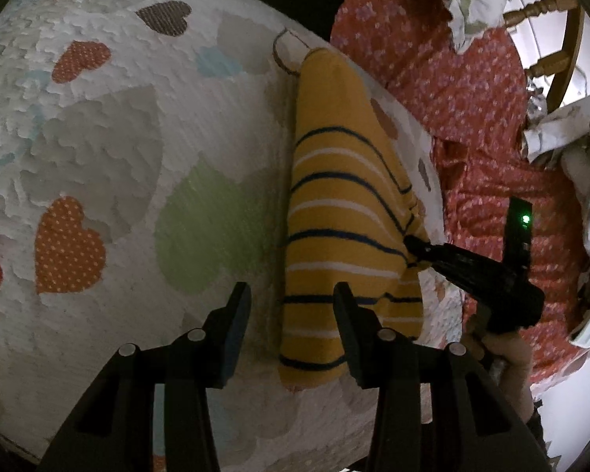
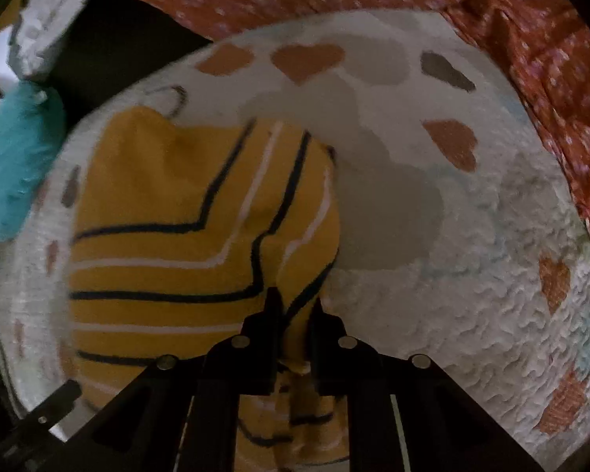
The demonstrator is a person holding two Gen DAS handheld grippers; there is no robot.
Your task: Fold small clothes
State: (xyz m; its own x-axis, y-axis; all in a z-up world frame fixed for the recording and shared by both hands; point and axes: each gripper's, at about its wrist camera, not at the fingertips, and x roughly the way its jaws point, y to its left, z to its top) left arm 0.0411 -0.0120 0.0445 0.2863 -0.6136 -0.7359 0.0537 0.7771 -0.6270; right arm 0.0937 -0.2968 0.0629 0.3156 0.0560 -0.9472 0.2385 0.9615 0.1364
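A small yellow garment with navy and white stripes [image 1: 342,212] lies on a white quilt with heart patches [image 1: 118,157]. My left gripper [image 1: 291,306] is open and empty, its fingers just left of and over the garment's near edge. My right gripper [image 1: 413,246] comes in from the right and is shut on the garment's right edge. In the right wrist view the garment [image 2: 169,236] has one flap folded over, and my right gripper [image 2: 297,306] pinches that yellow fabric between its fingers.
An orange-red flowered cloth [image 1: 472,118] lies to the right of the quilt and shows in the right wrist view [image 2: 550,59]. A wooden chair [image 1: 558,51] and crumpled light fabric [image 1: 586,181] are at the far right. A teal cloth [image 2: 19,157] lies beside the quilt.
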